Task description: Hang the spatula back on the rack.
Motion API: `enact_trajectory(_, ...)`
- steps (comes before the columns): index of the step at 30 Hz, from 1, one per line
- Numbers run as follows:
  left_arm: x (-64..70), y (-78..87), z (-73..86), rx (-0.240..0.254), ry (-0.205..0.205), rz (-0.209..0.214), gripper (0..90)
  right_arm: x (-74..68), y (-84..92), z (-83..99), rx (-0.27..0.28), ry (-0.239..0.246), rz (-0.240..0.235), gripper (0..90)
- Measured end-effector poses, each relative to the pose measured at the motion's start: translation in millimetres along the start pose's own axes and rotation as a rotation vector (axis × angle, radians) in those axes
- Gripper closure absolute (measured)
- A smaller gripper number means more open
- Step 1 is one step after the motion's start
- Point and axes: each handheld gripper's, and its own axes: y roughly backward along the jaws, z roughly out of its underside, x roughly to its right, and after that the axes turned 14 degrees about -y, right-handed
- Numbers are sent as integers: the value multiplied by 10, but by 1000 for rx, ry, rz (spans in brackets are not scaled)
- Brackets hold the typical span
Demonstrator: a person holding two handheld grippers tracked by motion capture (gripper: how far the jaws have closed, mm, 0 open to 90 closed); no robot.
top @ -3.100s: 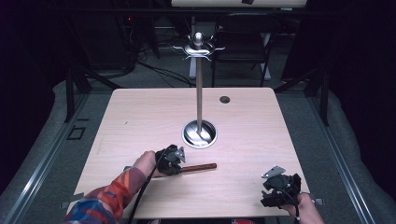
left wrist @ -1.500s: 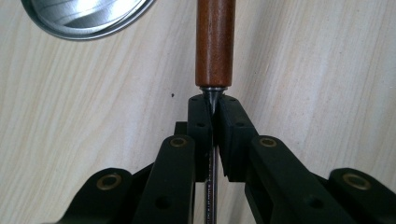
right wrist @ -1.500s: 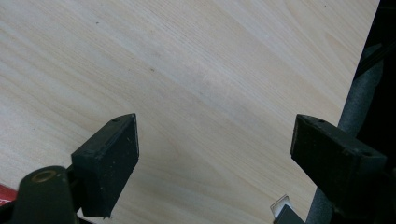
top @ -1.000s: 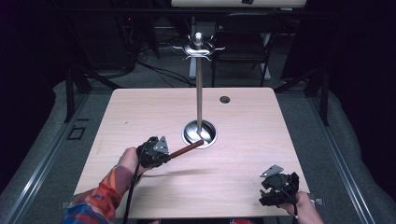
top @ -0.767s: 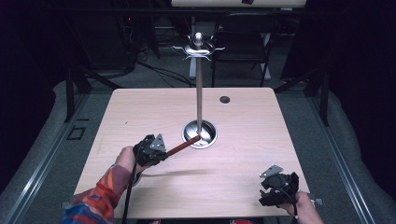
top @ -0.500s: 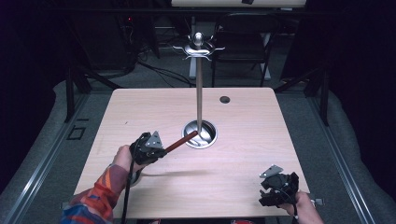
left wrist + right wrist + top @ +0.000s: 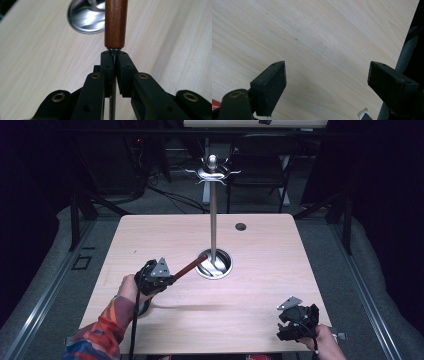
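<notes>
My left gripper (image 7: 167, 276) is shut on the thin metal shaft of a tool with a reddish-brown wooden handle (image 7: 190, 266), left of the table's middle. The tool hangs above the table, its handle slanting up toward the round base (image 7: 220, 268) of a tall metal stand (image 7: 213, 220). In the left gripper view the pads (image 7: 107, 65) pinch the shaft just below the handle (image 7: 115, 22), with the shiny base (image 7: 85, 17) beyond. My right gripper (image 7: 295, 320) rests near the table's front right corner. It is open (image 7: 327, 75), with bare wood between the jaws.
The stand carries a ring of hooks (image 7: 212, 170) at its top. A small dark hole (image 7: 241, 226) sits in the light wooden table (image 7: 140, 240) behind the stand. A dark chair (image 7: 260, 165) stands beyond the far edge, and the table's right edge (image 7: 404, 57) lies close to my right gripper.
The tool lay flat on the table at first. My left gripper has since lifted it and drifted left and up, with the handle now tilted toward the stand's base. The right gripper has stayed put.
</notes>
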Motion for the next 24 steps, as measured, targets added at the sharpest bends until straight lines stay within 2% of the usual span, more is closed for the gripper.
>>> enact_trajectory(1, -11, 33, 3, 9, -1, -17, 842, 3, 3, -2, -10, 7, -2, 149)
enact_trajectory(2, -29, 98, 14, 33, 12, -61, 842, 10, 10, 0, -9, 7, 5, 149)
enact_trajectory(4, -56, 150, 23, 45, 16, -68, 843, 12, 11, 1, -8, 6, 5, 149)
enact_trajectory(7, -84, 246, 49, 86, 33, -115, 843, 7, 5, 0, -7, 4, 4, 149)
enact_trajectory(13, -81, 400, 39, 178, 14, -239, 843, 7, 3, 1, -9, 6, 4, 149)
enact_trajectory(16, -91, 428, 26, 200, 19, -251, 842, 11, 7, 2, -13, 9, 8, 149)
enact_trajectory(19, -106, 433, 5, 228, 42, -249, 842, 12, 5, 5, -12, 6, 5, 149)
enact_trajectory(24, -143, 436, -23, 269, 81, -230, 842, 7, -2, 5, -13, 8, 1, 149)
